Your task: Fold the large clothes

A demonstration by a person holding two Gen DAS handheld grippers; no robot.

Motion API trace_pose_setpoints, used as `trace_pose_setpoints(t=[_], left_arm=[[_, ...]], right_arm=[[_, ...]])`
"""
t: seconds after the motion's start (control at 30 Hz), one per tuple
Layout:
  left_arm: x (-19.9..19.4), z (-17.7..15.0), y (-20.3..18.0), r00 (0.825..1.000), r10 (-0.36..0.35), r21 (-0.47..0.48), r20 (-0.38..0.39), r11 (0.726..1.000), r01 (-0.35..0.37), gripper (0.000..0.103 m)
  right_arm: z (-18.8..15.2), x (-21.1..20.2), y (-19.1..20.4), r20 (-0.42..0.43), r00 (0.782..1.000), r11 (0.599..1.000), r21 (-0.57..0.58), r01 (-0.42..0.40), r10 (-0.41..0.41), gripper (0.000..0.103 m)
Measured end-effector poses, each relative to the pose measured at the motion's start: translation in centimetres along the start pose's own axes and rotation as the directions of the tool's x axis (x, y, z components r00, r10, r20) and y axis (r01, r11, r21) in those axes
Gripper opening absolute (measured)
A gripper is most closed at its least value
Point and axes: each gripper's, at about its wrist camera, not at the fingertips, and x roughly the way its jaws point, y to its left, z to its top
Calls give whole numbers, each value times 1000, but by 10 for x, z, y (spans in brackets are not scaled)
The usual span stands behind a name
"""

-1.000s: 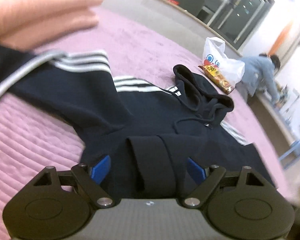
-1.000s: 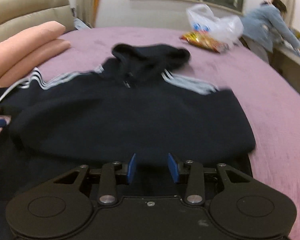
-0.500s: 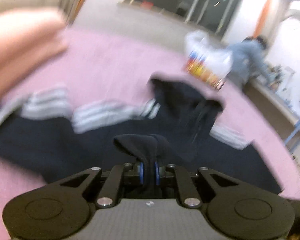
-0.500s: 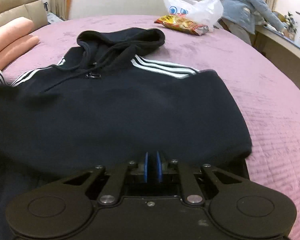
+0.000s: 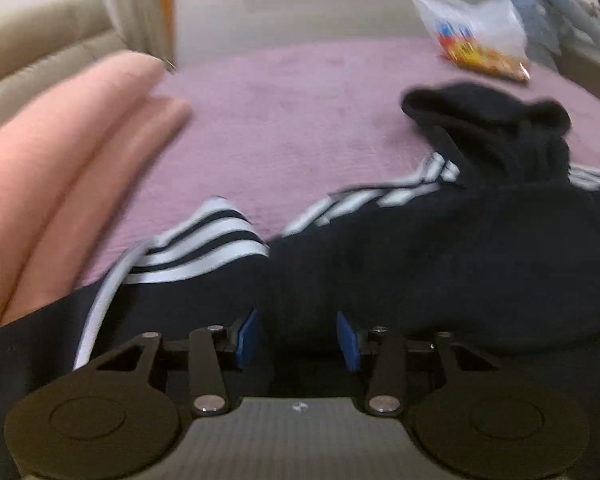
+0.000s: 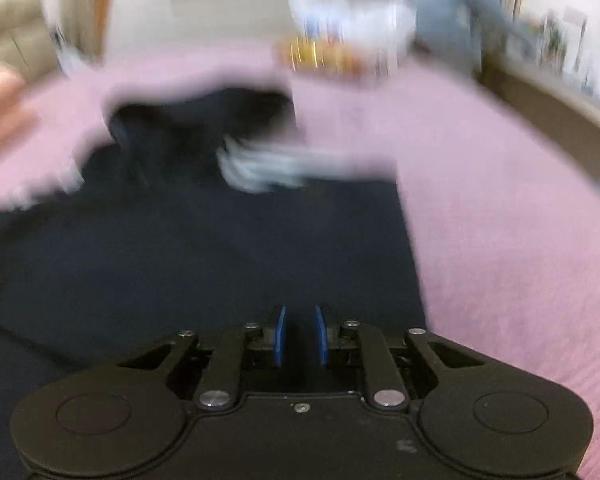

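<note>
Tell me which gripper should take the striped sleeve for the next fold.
Left, probably. The left gripper is open right beside the striped sleeve of the hoodie. The right gripper, slightly parted, sits over the hoodie's plain edge, beside the purple bedspread.

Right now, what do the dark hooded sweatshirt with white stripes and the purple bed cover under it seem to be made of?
Dark hooded sweatshirt: looks like thick, soft knit, probably cotton fleece; matte, bunching in rounded folds, with flat white stripes that look sewn or printed on. Purple bed cover: seems a plush, short-pile fabric, matte and faintly ribbed. Blur leaves both uncertain.
</note>
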Motion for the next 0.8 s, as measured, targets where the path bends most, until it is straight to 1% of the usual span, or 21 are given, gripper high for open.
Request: trace_pose_setpoints(t=[0.03,0.07,0.1,0.13,0.17,0.2,0.23,0.27,0.3,0.33,0.37,0.4,0.43,0.47,0.5,0.53,0.57,0.63,0.7,0.73,0.8], left_arm=[[-7,1,3,999,-1,-40,33,999,3,46],[-14,2,3,997,-16,-68,72,997,21,46],[-27,4,4,990,-42,-88,135,995,55,47],[-39,7,2,981,-62,-98,183,992,81,52],[-48,9,-1,971,-87,-109,223,987,114,58],[-53,12,-4,960,-125,-119,250,980,159,72],[-51,13,-8,948,-186,-115,257,968,221,81],[-44,13,-13,943,-234,-106,237,958,265,80],[-31,12,-22,950,-255,-96,182,957,276,70],[-15,11,-29,963,-241,-87,121,964,252,50],[3,7,-35,974,-219,-90,58,971,223,41],[22,0,-38,977,-214,-114,-9,971,212,31],[32,-8,-39,974,-223,-137,-29,967,217,30],[33,-17,-38,974,-226,-149,25,962,227,30],[36,-22,-41,975,-216,-141,49,965,221,30],[35,-24,-45,978,-196,-125,64,971,203,30],[34,-25,-52,983,-170,-95,74,980,177,30],[29,-26,-58,985,-143,-65,100,987,150,30],[18,-29,-56,981,-151,-62,122,985,160,30],[11,-30,-51,977,-164,-79,135,981,176,31],[-20,-43,-33,967,-179,-106,183,974,201,35]], right_arm=[[0,0,2,24,1000,999,-34,3,-3,17],[6,-4,6,8,1000,997,-69,15,-14,17],[12,-8,7,-4,1000,998,-61,12,-12,18],[18,-16,4,5,1000,999,-26,-26,26,21],[22,-26,3,41,995,996,-1,-86,86,20],[23,-37,5,85,989,993,3,-122,121,21],[23,-45,10,123,984,991,-4,-132,132,21],[22,-50,16,156,979,991,-14,-133,133,21],[21,-51,22,170,976,991,-19,-135,136,21],[19,-47,28,162,976,990,-18,-143,144,21],[17,-40,33,137,979,989,-10,-150,150,21],[13,-31,36,100,983,988,3,-152,151,21],[11,-20,39,60,987,988,19,-150,149,21],[5,-5,40,4,989,988,42,-150,150,20],[2,-1,39,17,988,986,54,-156,155,20],[-3,-3,41,63,986,987,35,-159,156,20],[-7,-4,44,87,985,988,15,-153,151,20],[-15,-8,45,134,980,988,27,-151,146,20],[-20,-17,43,164,975,988,31,-154,147,21],[-21,-27,42,166,972,983,40,-178,169,25],[-25,-51,42,196,955,971,49,-234,221,25]])
